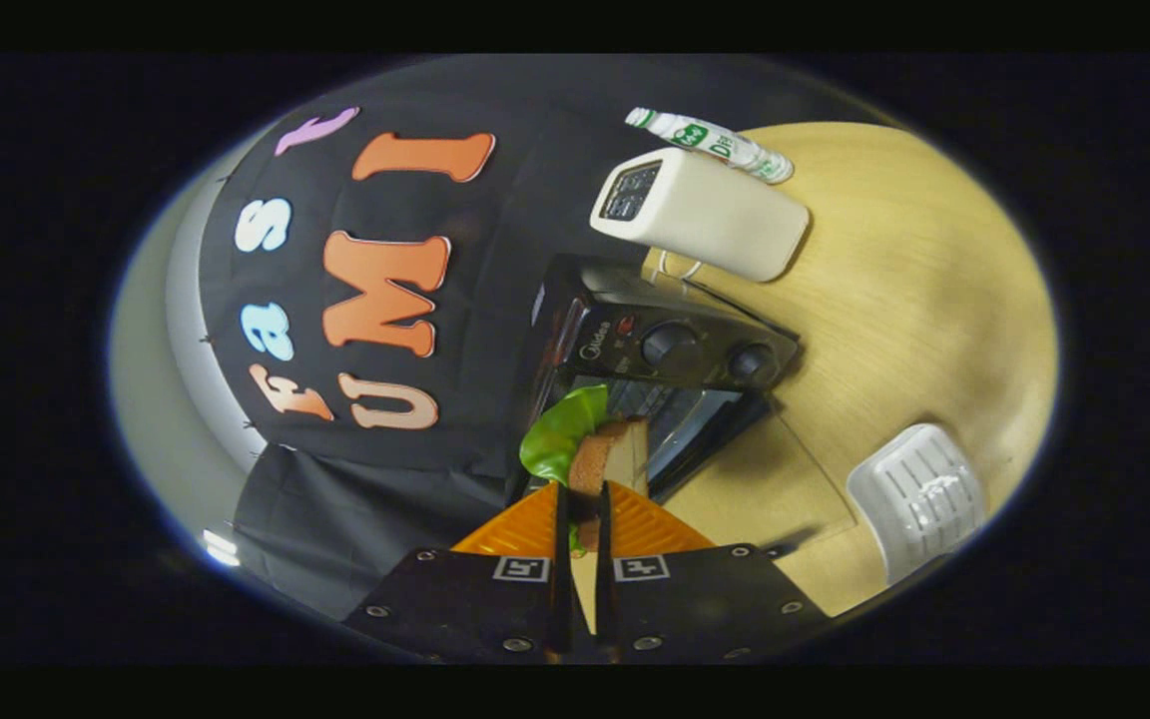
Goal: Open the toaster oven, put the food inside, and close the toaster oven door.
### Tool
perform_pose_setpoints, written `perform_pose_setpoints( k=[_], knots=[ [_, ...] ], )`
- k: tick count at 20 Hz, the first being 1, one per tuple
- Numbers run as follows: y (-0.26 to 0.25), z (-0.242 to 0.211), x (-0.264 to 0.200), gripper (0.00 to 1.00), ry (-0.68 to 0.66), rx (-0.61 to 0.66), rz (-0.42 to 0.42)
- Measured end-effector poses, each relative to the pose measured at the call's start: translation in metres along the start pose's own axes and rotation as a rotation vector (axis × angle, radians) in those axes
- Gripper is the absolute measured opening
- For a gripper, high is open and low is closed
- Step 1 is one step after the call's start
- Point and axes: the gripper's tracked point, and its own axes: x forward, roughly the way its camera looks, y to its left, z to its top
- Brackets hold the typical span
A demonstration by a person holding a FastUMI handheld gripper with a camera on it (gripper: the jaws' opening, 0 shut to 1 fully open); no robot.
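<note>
Brown bread and green leaf: sandwich [607, 457] clamped, held at the open toaster oven [665, 350].

The gripper [583, 519] has its fingers closed tight on the sandwich's lower edge; the slice stands out ahead of them, lettuce hanging off one side, in front of the oven mouth. The view is rolled, so the wooden bench [914, 300] tilts. Risks, as judged: the loose leaf may snag on the rack or door [785, 469]; a thin-edge grip could let the bread pivot or slip; a skewed approach could clip the oven frame.
</note>
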Motion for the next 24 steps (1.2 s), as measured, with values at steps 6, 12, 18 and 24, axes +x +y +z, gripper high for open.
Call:
perform_pose_setpoints(
  k=[6,12,18,24],
  knots=[
    [-0.007,-0.018,0.066,0.09,-0.05,0.102,0.05],
    [-0.006,-0.02,0.12,0.09,-0.114,0.177,0.066],
    [-0.012,-0.01,0.149,0.12,-0.171,0.191,-0.042],
    [-0.04,-0.024,0.135,0.45,-0.111,0.154,-0.202]
  ],
)
